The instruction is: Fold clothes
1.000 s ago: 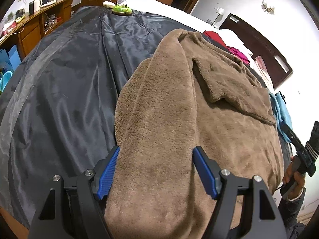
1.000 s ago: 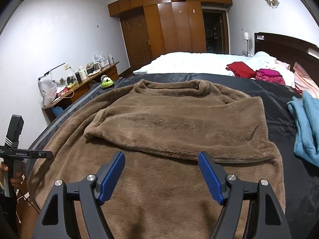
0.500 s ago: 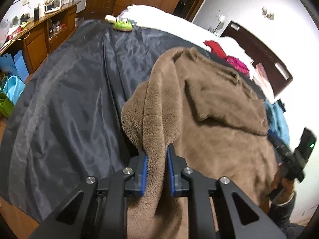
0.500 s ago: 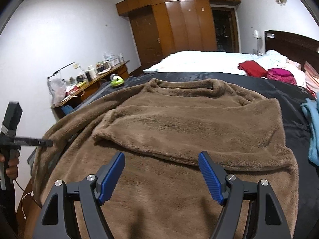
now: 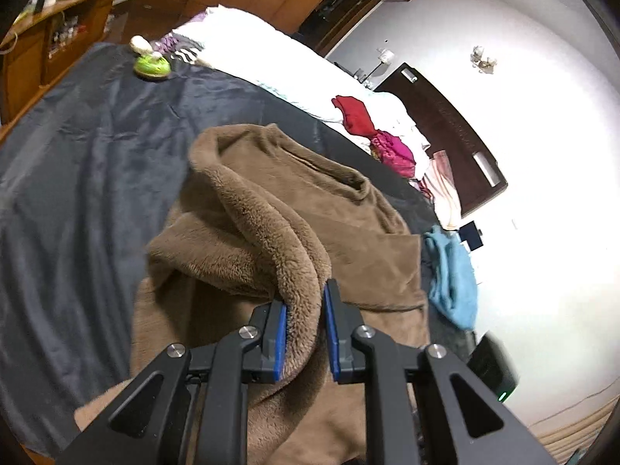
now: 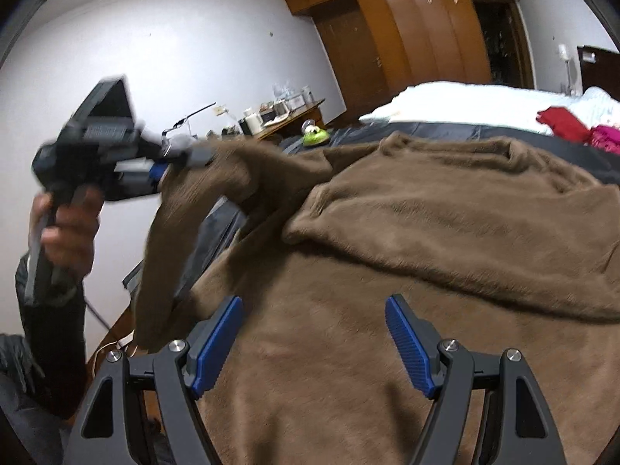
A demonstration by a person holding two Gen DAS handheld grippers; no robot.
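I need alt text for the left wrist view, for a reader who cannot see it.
The left gripper is shut on a raised fold of a brown fleece garment, which lies on a dark bedspread. Behind it lie red clothes and a blue garment.

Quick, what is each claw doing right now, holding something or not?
Left claw: closed on a fold of the brown fleece garment.
Right claw: open, holding nothing, above the garment.
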